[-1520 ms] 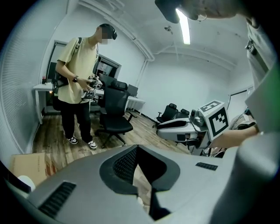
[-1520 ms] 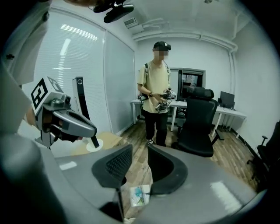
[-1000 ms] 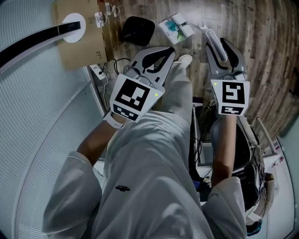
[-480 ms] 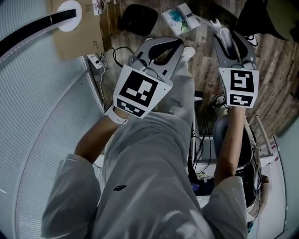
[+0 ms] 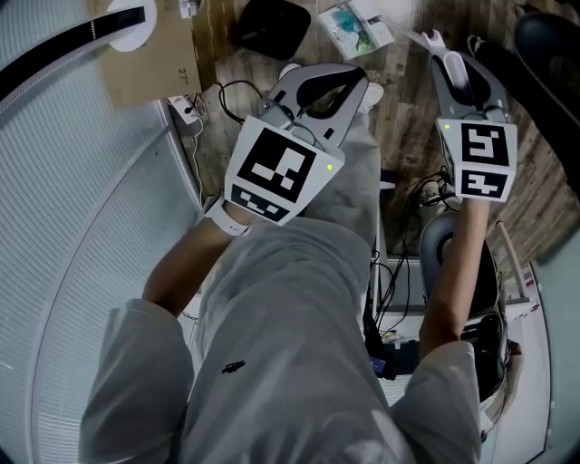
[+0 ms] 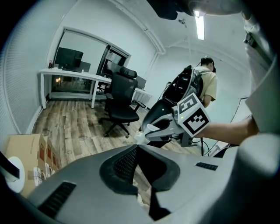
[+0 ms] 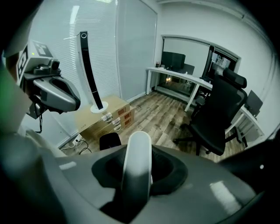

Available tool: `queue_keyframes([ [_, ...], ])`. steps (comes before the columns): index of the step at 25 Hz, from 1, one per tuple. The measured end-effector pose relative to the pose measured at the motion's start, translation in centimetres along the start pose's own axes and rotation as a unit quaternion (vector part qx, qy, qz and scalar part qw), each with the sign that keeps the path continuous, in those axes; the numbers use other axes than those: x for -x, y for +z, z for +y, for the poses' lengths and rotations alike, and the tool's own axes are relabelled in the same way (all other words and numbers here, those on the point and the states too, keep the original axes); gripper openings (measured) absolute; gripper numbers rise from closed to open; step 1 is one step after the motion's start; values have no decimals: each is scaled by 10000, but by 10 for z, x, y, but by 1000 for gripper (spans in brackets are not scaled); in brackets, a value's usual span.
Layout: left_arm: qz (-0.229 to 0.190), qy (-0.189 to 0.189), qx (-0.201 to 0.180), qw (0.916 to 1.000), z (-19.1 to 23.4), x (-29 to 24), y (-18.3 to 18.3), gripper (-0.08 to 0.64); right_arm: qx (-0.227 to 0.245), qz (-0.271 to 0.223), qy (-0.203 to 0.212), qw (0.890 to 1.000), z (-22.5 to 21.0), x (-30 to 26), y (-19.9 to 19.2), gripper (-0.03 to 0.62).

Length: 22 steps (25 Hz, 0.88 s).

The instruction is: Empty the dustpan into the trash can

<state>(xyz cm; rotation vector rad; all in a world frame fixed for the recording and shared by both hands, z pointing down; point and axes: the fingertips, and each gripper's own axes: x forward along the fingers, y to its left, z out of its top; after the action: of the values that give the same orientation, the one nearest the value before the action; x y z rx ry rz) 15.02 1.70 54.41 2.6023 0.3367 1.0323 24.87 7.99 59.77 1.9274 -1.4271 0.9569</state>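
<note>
A long white handle (image 5: 450,65) runs from a dustpan (image 5: 355,27) on the wood floor that holds white and teal litter. My right gripper (image 5: 458,63) has that handle (image 7: 136,162) between its jaws, which are closing. A dark gap still shows on one side of it. A black bin (image 5: 272,25) stands left of the dustpan, and it shows beside the cardboard box in the right gripper view (image 7: 109,141). My left gripper (image 5: 355,80) hangs shut and empty over the person's leg, its jaws (image 6: 138,146) meeting at the tips.
A cardboard box (image 5: 145,63) carries a round white base with a black pole (image 7: 89,65). A power strip and cables (image 5: 186,134) lie by the curved wall. A black office chair (image 7: 218,113) and desks stand further off. Another person (image 6: 210,83) stands behind my right gripper.
Both grippers have slid toward the top of the head view, closer to the floor items. The right jaws have narrowed around the white handle. The left gripper stays shut.
</note>
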Motion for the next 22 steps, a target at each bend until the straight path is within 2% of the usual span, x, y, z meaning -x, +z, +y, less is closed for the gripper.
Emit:
queue_keyframes([
  [11, 51, -72, -59, 9999, -4, 2, -2, 6, -160, 178, -245, 9994, 5, 4, -3, 112],
  [22, 82, -135, -155, 9998, -7, 27, -5, 6, -914, 195, -786, 9925, 7, 32, -15, 112],
])
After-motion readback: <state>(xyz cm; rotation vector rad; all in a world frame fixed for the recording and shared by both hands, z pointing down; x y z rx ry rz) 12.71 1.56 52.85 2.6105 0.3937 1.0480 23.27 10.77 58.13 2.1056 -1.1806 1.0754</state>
